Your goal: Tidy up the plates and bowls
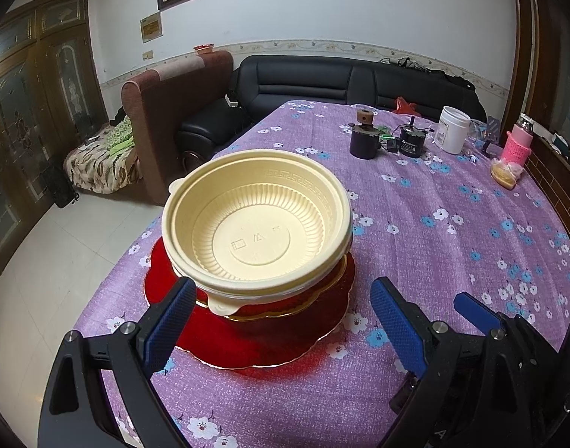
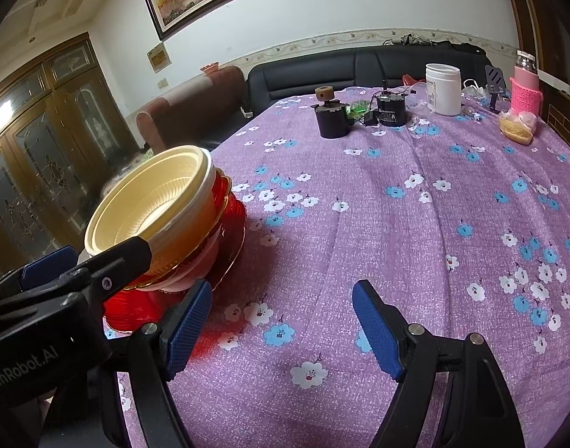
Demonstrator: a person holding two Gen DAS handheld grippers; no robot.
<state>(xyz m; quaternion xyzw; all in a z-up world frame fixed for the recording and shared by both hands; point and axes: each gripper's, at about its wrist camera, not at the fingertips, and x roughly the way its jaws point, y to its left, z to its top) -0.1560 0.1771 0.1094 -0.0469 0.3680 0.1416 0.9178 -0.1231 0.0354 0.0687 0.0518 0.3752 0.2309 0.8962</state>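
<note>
A table under a purple flowered cloth fills both views, with a dark sofa behind it. Near the table's left edge stands the stack: a large red plate with a gilt scalloped rim lies lowest, a smaller gilt-edged red plate rests on it, and cream plastic bowls, nested, sit on top. In the right wrist view the same bowls lean over the red plates. At the far end stand a white jar, a dark cup and a pink-sleeved bottle, well apart from the stack.

The left gripper hovers just before the stack, its jaws spread wide and empty, one finger overlapping the stack's near edge in the picture. The right gripper hangs beside it over bare cloth, likewise wide open and holding nothing.

Stacking appears complete or nearly so. Any next move would call for squaring the leaning bowls on the plates, or drawing both grippers clear without nudging the stack.
</note>
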